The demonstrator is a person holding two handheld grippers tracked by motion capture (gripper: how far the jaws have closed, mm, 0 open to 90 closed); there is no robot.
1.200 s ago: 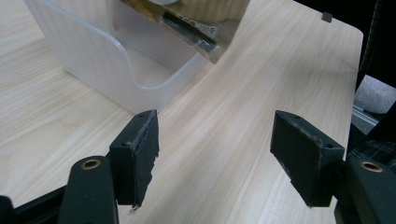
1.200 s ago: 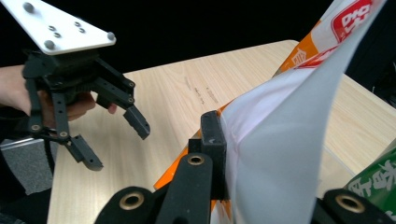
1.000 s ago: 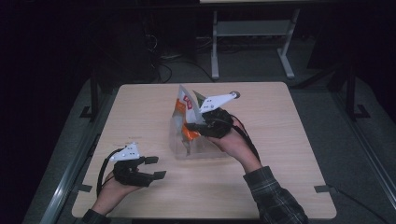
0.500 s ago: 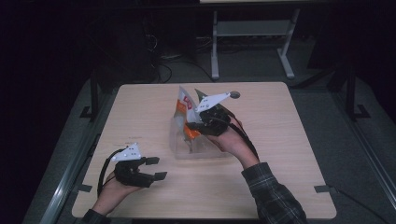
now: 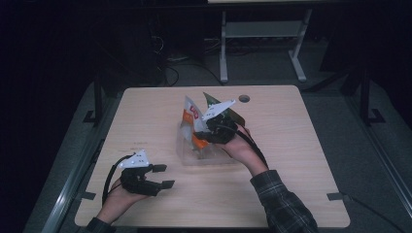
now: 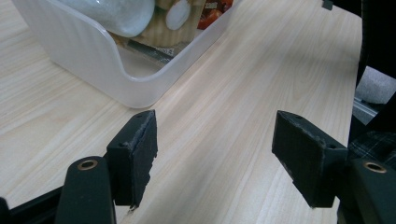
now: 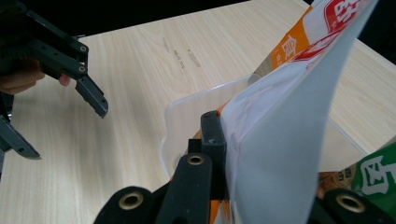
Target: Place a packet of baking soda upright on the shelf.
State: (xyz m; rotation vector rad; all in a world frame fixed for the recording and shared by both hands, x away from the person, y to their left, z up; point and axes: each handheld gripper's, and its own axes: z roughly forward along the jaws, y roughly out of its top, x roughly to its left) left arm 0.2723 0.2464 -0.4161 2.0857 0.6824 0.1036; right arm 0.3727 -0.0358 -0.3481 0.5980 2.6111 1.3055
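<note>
**Snack bag held over the plastic bin**

High view: the white and orange snack bag is seen slightly more upright than half a second ago, and the right gripper has been moved a little toward the person. The bag is gripped at its lower part and stands partly inside the clear plastic bin, near the middle of the wooden table. From this it is judged that the bag is being placed into the bin or arranged there; which of the two cannot be told. A green bag is seen just behind it.

In the right gripper view the jaws are closed on the bag's smooth, glossy film, which is bent into a curved sheet. The bin wall is thin, translucent and rounded at the corners.

The left gripper has hardly been moved. It is held low over the table near the front left, well apart from the bin. Its jaws are wide open and nothing is held between their flat black pads. The table surface is pale, matt wood grain.
</note>
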